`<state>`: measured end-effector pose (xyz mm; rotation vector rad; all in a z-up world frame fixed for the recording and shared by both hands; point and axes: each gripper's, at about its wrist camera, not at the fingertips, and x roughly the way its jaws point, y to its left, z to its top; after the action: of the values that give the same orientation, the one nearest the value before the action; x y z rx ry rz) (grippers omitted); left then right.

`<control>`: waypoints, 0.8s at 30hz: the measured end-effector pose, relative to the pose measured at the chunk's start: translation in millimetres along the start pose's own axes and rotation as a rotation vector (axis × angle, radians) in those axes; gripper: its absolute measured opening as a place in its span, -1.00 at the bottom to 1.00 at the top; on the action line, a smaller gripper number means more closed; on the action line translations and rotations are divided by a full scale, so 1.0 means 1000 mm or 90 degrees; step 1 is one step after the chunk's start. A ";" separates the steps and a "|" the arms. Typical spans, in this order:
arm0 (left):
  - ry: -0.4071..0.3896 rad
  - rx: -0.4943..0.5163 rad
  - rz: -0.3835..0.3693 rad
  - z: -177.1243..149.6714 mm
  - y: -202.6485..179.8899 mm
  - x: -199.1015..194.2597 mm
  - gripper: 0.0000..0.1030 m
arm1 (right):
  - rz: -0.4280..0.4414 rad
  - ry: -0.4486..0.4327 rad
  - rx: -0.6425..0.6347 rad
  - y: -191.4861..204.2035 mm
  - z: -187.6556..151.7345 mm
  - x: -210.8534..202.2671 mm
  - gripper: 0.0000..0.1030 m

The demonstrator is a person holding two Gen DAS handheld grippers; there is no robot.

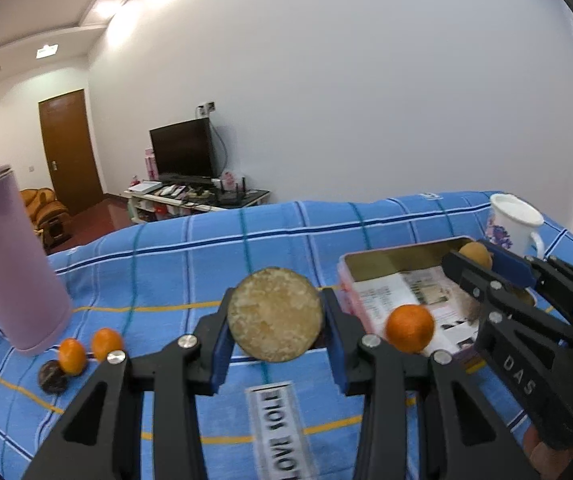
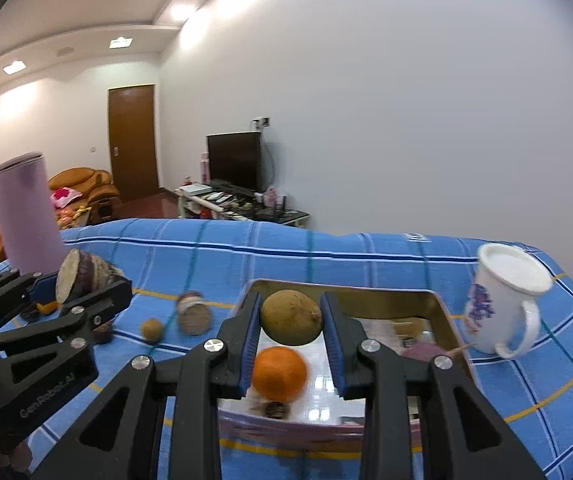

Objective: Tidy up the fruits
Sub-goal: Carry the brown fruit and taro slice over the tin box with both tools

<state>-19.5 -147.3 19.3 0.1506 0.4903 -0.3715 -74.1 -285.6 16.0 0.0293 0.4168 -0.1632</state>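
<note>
Left gripper (image 1: 274, 316) — I read it clamped on a halved fruit (image 1: 274, 314). Right gripper (image 2: 291, 316) grips a brown fruit (image 2: 291, 317) above the tin (image 2: 442, 312) — orange (image 2: 279, 374) inside.

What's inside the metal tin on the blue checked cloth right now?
Inside the rectangular metal tin: one round orange fruit on printed paper lining, and something purplish near its right wall. The right claw, holding a brown round fruit, hides part of the floor.
</note>
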 end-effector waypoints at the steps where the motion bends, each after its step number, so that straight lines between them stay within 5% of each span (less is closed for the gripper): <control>1: 0.000 0.001 -0.003 0.000 -0.004 0.001 -0.20 | -0.006 0.000 0.003 -0.005 0.000 0.000 -0.38; 14: -0.004 0.015 -0.059 0.014 -0.057 0.025 -0.20 | -0.104 0.011 -0.001 -0.066 -0.001 0.007 -0.39; 24: 0.015 0.027 -0.093 0.013 -0.092 0.052 -0.20 | -0.076 0.086 0.034 -0.089 -0.006 0.036 -0.38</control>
<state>-6.6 -250.9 1.1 0.1602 0.5183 -0.5241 -58.6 -378.1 -3.7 0.0681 0.5491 -0.2907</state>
